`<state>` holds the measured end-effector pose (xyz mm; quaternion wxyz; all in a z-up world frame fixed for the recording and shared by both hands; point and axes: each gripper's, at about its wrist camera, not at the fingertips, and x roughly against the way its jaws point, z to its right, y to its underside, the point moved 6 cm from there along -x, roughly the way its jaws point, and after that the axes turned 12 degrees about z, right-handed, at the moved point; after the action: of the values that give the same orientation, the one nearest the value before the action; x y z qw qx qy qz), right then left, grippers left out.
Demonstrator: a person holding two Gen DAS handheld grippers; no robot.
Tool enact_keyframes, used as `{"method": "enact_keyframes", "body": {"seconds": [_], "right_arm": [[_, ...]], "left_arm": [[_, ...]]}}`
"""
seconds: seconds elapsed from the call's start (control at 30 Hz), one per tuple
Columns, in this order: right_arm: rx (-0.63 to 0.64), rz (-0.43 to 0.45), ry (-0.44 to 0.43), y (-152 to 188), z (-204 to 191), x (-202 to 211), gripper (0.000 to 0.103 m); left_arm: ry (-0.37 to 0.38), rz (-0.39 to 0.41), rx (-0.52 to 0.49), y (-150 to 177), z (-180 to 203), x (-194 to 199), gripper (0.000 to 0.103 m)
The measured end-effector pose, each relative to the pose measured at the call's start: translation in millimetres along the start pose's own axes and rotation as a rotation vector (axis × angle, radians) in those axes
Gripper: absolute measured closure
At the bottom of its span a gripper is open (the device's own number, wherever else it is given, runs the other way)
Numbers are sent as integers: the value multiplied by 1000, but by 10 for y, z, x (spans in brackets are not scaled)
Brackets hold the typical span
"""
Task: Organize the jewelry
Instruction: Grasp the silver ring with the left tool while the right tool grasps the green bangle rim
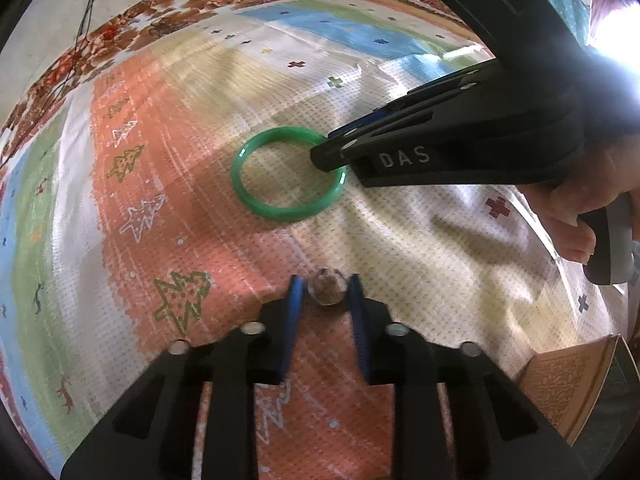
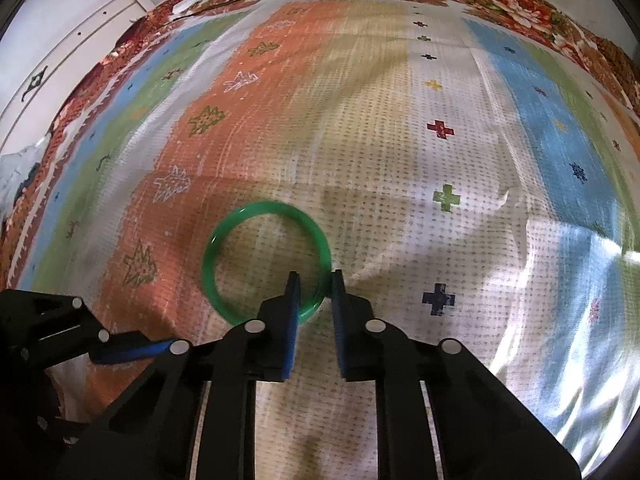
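Clamping both pieces at once, the right hand-held gripper [image 2: 314, 280] pinches the green bangle's [image 2: 224, 240] rim on the patterned bedspread [image 2: 400, 160] while the left hand-held gripper [image 1: 325, 286] squeezes a small round bead [image 1: 326, 286], seemingly to lift them together for sorting.

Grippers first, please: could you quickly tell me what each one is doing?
Left gripper: closed on a small round bead.
Right gripper: closed on the green bangle.

Left black two-finger gripper [image 1: 326, 292] angled down, blue pads pinching a small bead; right black gripper [image 2: 314, 286] angled down, clamped on a bangle rim, a hand [image 1: 588, 208] on its handle.
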<state>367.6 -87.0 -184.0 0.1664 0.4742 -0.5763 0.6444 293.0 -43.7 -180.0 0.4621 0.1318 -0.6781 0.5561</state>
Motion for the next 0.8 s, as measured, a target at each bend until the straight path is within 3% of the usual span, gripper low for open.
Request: {"method": "enact_keyframes", "body": {"seconds": [0.8], "right_arm": [[44, 41, 18, -44, -18, 146, 95]], "left_arm": [[-42, 25, -19, 10, -3, 156, 84]]}}
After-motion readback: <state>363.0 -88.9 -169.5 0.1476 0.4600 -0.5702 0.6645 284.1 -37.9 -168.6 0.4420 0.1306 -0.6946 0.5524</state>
